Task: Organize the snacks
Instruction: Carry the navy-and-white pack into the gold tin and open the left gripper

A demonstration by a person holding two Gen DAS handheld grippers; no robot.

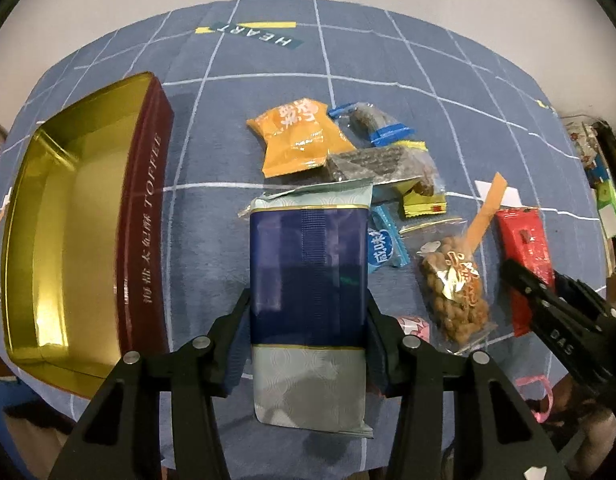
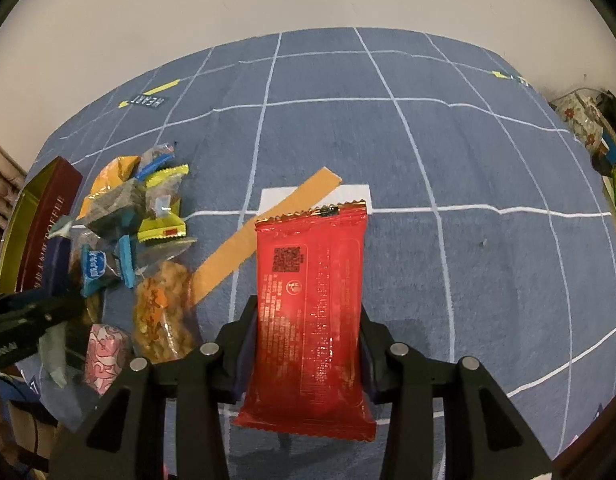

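Note:
My left gripper [image 1: 308,312] is shut on a dark blue and silver snack packet [image 1: 308,272], held over the blue checked cloth. An open gold-lined maroon toffee tin [image 1: 144,216] lies to its left; it also shows in the right wrist view [image 2: 44,216]. My right gripper [image 2: 306,332] is shut on a red snack packet [image 2: 310,300], which also shows in the left wrist view [image 1: 524,240]. A pile of snacks lies between them: an orange packet [image 1: 296,136], a bag of nuts [image 1: 456,288], a yellow packet [image 1: 424,204] and a small blue packet [image 1: 382,252].
A pink wrapped sweet [image 2: 106,356] lies near the front edge of the cloth. An orange paper strip [image 2: 264,232] and a white card [image 2: 348,196] lie on the cloth [image 2: 428,152]. Clutter stands beyond the right edge [image 2: 588,128]. A white wall is behind.

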